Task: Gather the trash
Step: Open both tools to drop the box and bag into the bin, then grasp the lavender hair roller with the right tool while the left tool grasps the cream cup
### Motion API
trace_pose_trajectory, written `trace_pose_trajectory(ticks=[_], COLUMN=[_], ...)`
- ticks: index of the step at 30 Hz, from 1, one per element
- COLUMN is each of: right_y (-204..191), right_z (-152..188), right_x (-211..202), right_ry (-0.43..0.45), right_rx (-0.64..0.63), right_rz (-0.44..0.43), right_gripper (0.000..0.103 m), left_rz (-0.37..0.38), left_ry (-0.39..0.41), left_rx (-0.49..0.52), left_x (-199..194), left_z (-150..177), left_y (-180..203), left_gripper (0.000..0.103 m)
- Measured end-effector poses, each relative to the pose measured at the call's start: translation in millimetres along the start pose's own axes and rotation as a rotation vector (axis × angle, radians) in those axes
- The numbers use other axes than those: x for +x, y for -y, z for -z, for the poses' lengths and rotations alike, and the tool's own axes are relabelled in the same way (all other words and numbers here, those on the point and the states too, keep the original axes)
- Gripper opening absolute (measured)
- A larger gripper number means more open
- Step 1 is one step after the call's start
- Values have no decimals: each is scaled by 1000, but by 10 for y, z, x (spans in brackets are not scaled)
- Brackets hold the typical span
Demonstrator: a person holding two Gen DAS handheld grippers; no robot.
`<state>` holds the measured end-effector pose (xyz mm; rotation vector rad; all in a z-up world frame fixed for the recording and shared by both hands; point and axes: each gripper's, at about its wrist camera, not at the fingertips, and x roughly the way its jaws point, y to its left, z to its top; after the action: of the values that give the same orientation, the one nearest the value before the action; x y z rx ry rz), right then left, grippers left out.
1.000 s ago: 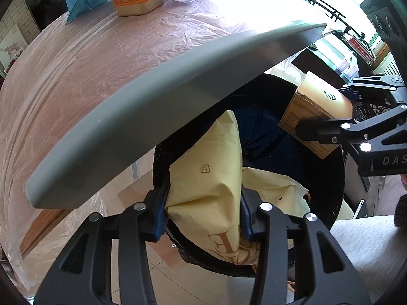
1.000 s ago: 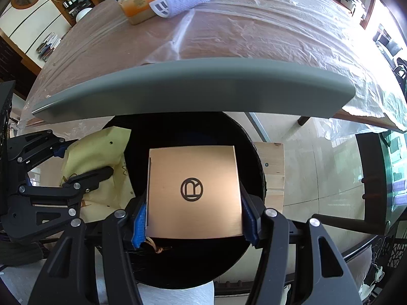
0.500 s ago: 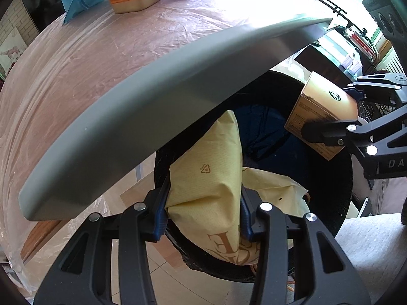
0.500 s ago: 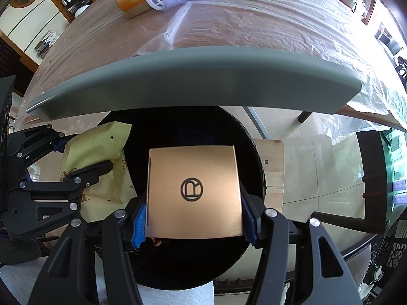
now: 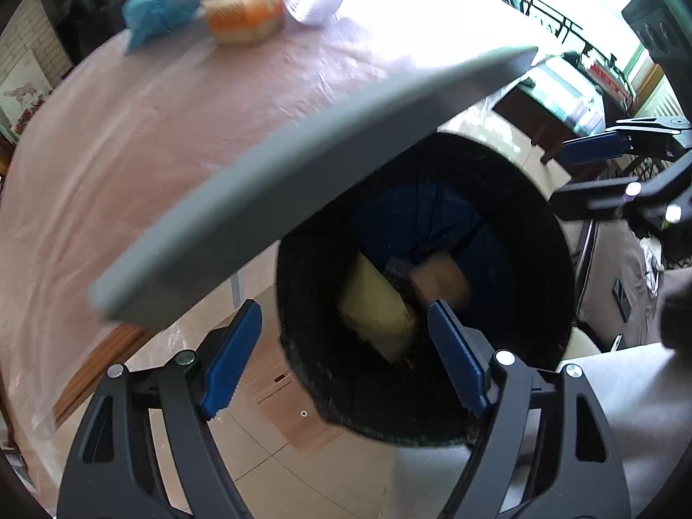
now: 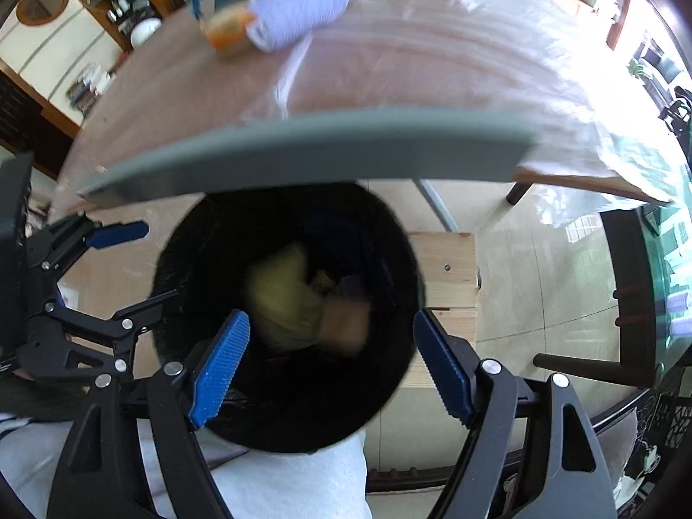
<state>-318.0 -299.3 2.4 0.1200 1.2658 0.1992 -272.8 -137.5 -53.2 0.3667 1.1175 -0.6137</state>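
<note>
A round bin with a black liner [image 5: 549,259] [image 6: 181,259] stands on the floor below the table edge, its grey lid [image 5: 302,181] [image 6: 302,151] raised. A yellow paper bag [image 5: 376,307] [image 6: 281,298] and a brown cardboard box [image 5: 441,279] [image 6: 346,324] lie inside it, blurred. My left gripper [image 5: 346,350] is open and empty above the bin's left rim. My right gripper [image 6: 328,359] is open and empty above the bin; it also shows at the right of the left wrist view [image 5: 605,173].
The table [image 5: 129,129] [image 6: 432,65] is covered in clear plastic. At its far side lie an orange box [image 5: 242,17] [image 6: 225,30], a blue bag [image 5: 160,4] and a white ribbed container [image 6: 298,13]. A wooden crate [image 6: 445,268] stands beside the bin.
Both grippers have opened. The yellow bag and the brown box have dropped from the grippers into the bin. Both grippers have pulled back a little.
</note>
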Motion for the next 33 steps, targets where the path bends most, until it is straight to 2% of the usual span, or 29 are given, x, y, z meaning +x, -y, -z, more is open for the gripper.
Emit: trace_pose_trajectory(ticks=[3,5,6,8,11,14,18,20,22,24,29,33], right_y=[47,48,53,52,69,96,-15,-22,48,93,151,188], right_z=[7,-71,-127,-291,-599,-964,-1391,-1526,-1621,-1687,-1767,-1813], right_x=[-322,-527,-609,-736,-735,-600,-373,-256,-130,-25,170,259], right_ry=[75,140,173,236,273,267,232,208,176,143,92,80], right_rx=[4,-3,-4,12,64,133,161,189,266,315,392,422], right_rz=[13,23,22,11,-31,-102,-75,-126,-201,-236,-285,-307], right_gripper=[78,84,88,89,89,89,89,89,87,80,74,72], left_rz=[3,1,-8,-57,-131,-202,-261,-279,-275,-261,-231,-188], left_ry=[82,156,200,268,313,325,319,317,320,327,324,315], left_rx=[-7,-6,-5,-4,18,50,59,58,61,67,101,64], left_x=[-338,-585,-711,-864,-888,-779,-612,-511,-467,-435,-324,-255], left_z=[9,-39,-83,-209,-416,-654,-881,-982,-1067,-1129,-1213,-1273], left_y=[-54,-99,-133,-219,-347,-470,-614,-650,-673,-692,-718,-820], left_gripper=[80,81,86,94,94,94,94,94,94,94,94,94])
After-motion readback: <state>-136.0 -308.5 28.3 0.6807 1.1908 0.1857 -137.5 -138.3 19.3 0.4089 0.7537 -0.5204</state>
